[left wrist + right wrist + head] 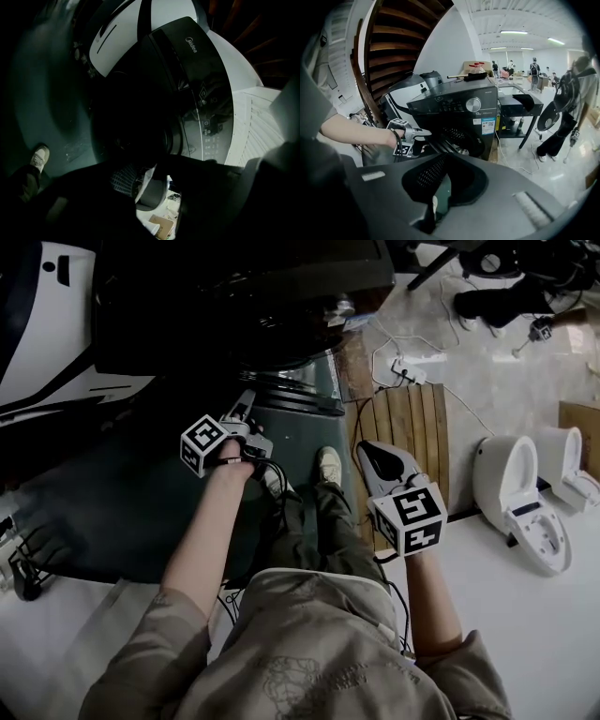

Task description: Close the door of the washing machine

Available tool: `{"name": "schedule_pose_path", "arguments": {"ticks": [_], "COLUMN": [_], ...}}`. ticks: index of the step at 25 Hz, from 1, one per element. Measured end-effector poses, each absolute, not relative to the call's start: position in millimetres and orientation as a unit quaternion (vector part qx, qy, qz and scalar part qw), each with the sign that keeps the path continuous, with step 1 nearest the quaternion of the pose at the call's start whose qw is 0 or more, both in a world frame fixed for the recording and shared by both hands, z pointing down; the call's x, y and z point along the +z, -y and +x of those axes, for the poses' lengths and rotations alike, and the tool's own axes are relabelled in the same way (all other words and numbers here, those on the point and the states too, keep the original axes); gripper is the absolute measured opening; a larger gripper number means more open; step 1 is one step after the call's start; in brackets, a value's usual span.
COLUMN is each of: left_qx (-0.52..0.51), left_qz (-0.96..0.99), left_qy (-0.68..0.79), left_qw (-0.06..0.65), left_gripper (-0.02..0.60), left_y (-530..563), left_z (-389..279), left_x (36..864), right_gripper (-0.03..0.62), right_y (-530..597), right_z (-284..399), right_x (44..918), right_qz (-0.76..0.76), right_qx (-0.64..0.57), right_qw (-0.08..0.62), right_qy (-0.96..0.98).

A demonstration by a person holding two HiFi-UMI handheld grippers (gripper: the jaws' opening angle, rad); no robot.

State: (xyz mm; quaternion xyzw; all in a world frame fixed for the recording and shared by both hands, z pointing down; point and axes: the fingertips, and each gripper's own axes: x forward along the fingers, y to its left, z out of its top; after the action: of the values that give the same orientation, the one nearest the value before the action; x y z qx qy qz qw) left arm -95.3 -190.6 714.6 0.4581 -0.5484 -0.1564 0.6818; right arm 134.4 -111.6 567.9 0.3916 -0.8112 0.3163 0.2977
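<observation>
The black front-loading washing machine (454, 108) stands ahead of me, its round door (298, 381) swung open toward me, glass facing up in the head view. My left gripper (246, 407) is shut, its tip against the door's near rim; the right gripper view shows this left gripper (425, 133) beside the door's edge (438, 146). From the left gripper (154, 161) view, the dark door (136, 126) fills the frame below the control panel (187, 51). My right gripper (370, 448) is shut on nothing, held right of the door above wooden boards, its joined jaws (450, 158) pointing at the drum opening (461, 136).
Wooden boards (412, 427) lie right of the machine, with a white power strip and cable (408, 369) behind. Two white toilets (511, 484) stand at the right. My shoe (328, 465) is below the door. A black table (520, 105) and a standing person (567, 108) are right of the machine.
</observation>
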Motion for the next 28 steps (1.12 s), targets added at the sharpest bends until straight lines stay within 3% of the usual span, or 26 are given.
{"name": "schedule_pose_path", "arguments": {"ticks": [28], "left_qx": [-0.239], "left_qz": [0.452], "left_qy": [0.557], "left_qw": [0.654], "left_gripper": [0.250], "left_y": [281.2], "left_z": [-87.0], "left_x": [711.5], "right_gripper": [0.028], "right_y": [168.3], "right_z": [140.7], "right_x": [581.3], "right_qz": [0.396], "right_qx": [0.322], "right_qw": [0.282], "right_qy": [0.813]}}
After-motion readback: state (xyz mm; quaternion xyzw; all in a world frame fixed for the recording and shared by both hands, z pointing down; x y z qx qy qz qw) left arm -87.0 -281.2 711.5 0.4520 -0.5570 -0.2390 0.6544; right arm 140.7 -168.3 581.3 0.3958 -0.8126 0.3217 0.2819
